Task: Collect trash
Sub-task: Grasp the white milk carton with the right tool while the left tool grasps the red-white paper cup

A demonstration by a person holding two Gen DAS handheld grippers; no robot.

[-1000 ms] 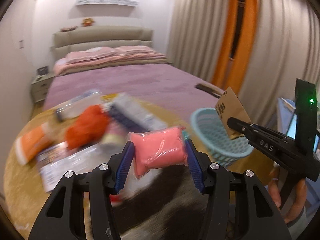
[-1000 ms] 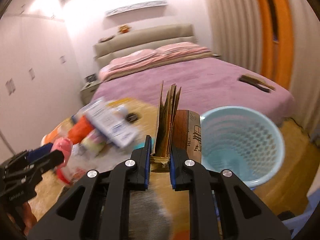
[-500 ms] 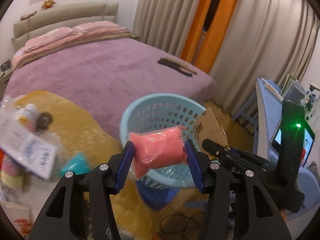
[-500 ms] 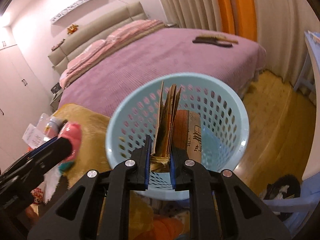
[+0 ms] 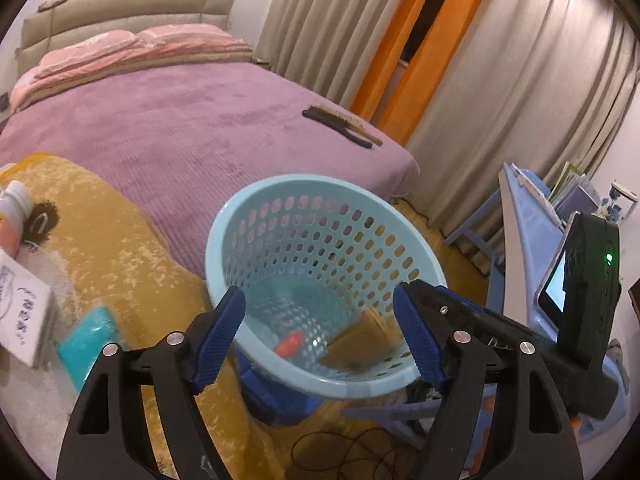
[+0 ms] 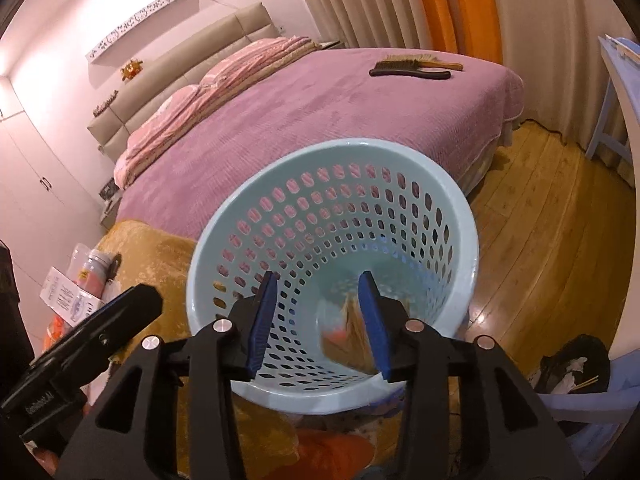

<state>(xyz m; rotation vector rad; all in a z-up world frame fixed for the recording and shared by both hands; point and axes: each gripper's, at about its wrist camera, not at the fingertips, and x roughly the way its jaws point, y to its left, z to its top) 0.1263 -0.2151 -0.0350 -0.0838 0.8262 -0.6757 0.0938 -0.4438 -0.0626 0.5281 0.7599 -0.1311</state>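
A light blue perforated basket [image 5: 214,256] [image 6: 472,248] stands right below both grippers. At its bottom lie a pink packet [image 5: 289,347] [image 6: 338,334] and a piece of brown cardboard [image 5: 360,334] [image 6: 354,344], both blurred. My left gripper [image 5: 320,312] hangs over the basket's near rim, its jaws opening wide with nothing between the pads. My right gripper [image 6: 317,292] is over the basket too, jaws opening; the cardboard shows beneath the gap, free of the pads. Each gripper's body shows at the edge of the other's view.
On a yellow plush rug [image 5: 120,240] to the left lie a white box [image 5: 20,312], a teal packet [image 5: 88,332] and a bottle [image 5: 12,216]. Behind is a purple bed [image 5: 180,128] with brushes [image 5: 344,126]. A blue desk [image 5: 528,216] stands right; a cable [image 5: 340,452] lies on the floor.
Both grippers swung from the rug's litter to above the basket and sank. The left one let go of the pink packet and the right one the cardboard; both pieces dropped into the basket.
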